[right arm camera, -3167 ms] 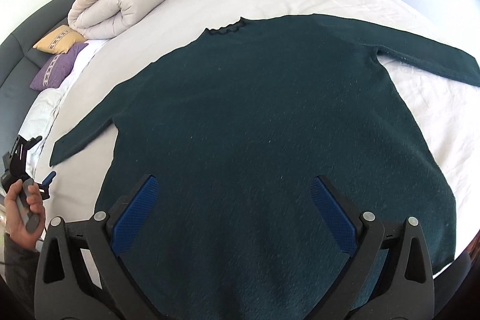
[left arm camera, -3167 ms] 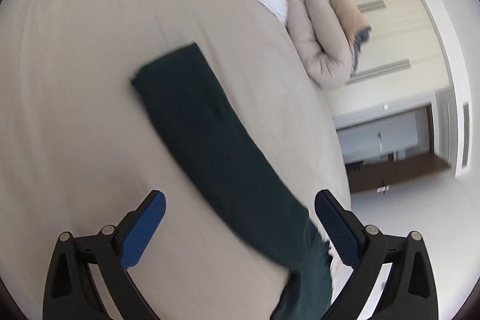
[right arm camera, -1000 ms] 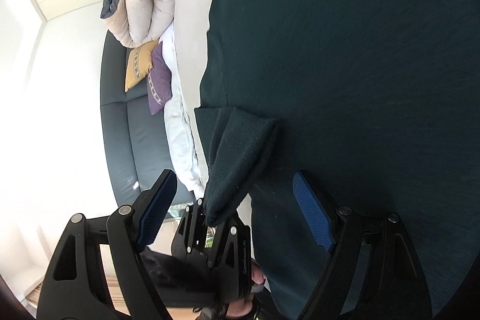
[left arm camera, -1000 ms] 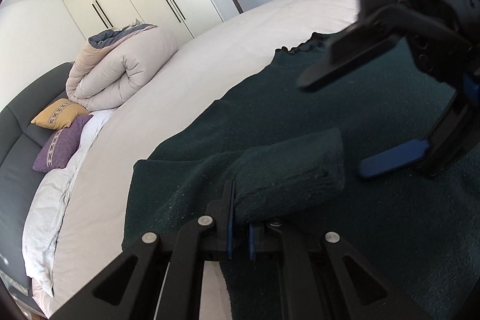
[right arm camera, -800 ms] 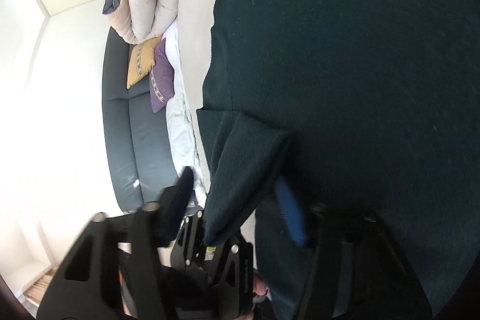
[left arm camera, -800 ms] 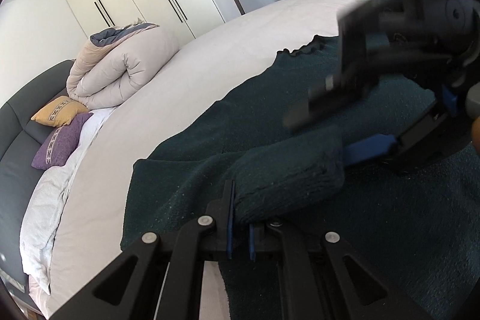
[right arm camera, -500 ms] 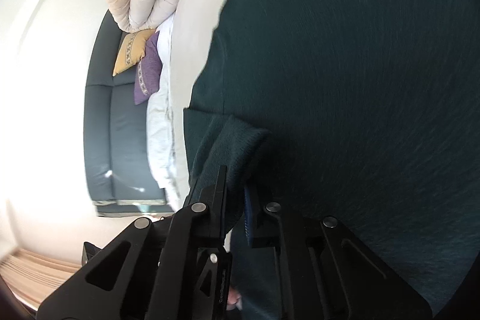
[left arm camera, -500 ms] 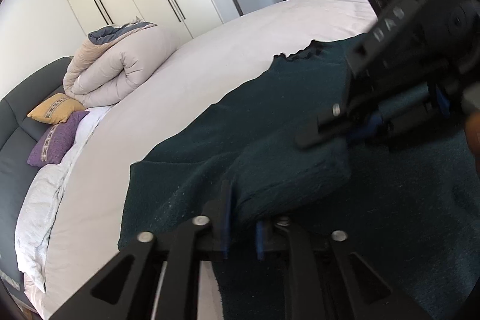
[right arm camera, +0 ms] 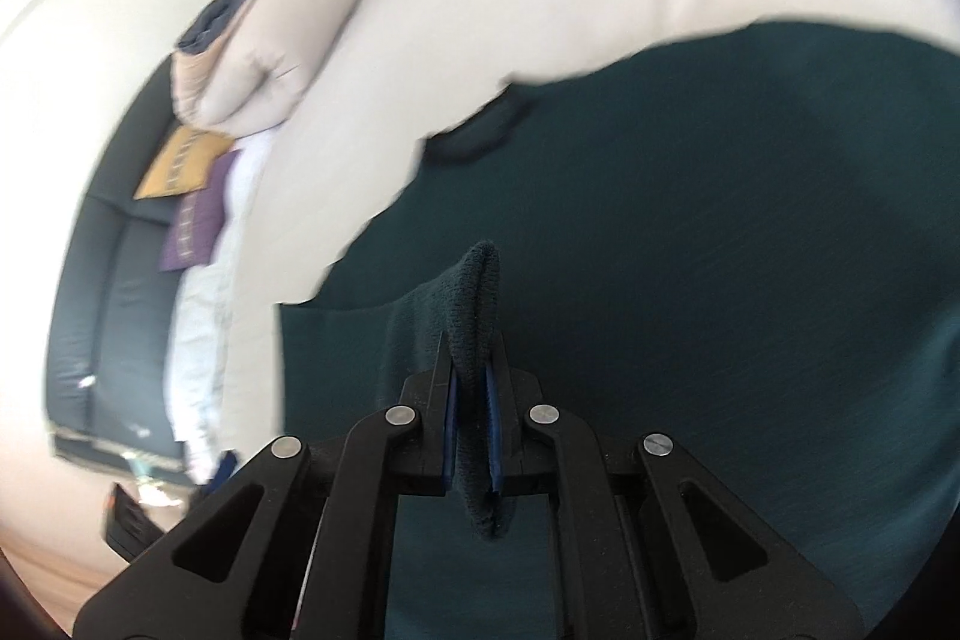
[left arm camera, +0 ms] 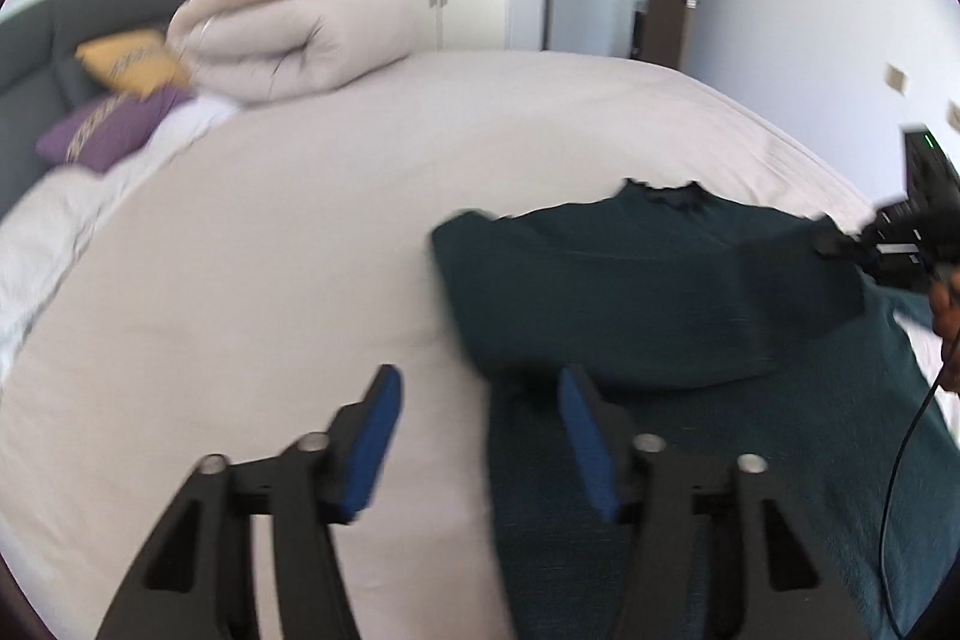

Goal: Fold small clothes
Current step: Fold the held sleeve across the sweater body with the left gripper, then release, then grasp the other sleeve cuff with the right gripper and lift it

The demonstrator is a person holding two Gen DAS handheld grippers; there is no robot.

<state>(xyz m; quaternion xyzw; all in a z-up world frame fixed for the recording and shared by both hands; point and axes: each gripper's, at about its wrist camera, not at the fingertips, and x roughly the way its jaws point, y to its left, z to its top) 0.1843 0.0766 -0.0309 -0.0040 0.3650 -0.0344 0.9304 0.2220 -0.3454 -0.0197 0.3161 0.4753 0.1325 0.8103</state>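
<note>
A dark green sweater (left arm camera: 690, 400) lies on the white bed (left arm camera: 270, 250), its left sleeve (left arm camera: 600, 304) folded across the chest. My left gripper (left arm camera: 477, 424) is open and empty above the sweater's left edge. My right gripper (right arm camera: 471, 436) is shut on the sleeve cuff (right arm camera: 477, 304); in the left wrist view it (left arm camera: 900, 244) holds the cuff (left arm camera: 798, 280) over the sweater at the right. The collar (right arm camera: 480, 130) lies beyond it, toward the far side of the bed.
A rolled beige duvet (left arm camera: 288, 34) and yellow (left arm camera: 129, 61) and purple (left arm camera: 114, 130) pillows lie at the head of the bed by a dark headboard (left arm camera: 36, 58). Wardrobes and a door stand behind. A cable (left arm camera: 900, 490) hangs at the right.
My left gripper let go of the sleeve cuff, opened and drew back to the left. My right gripper closed on the cuff and carried it to the right across the sweater.
</note>
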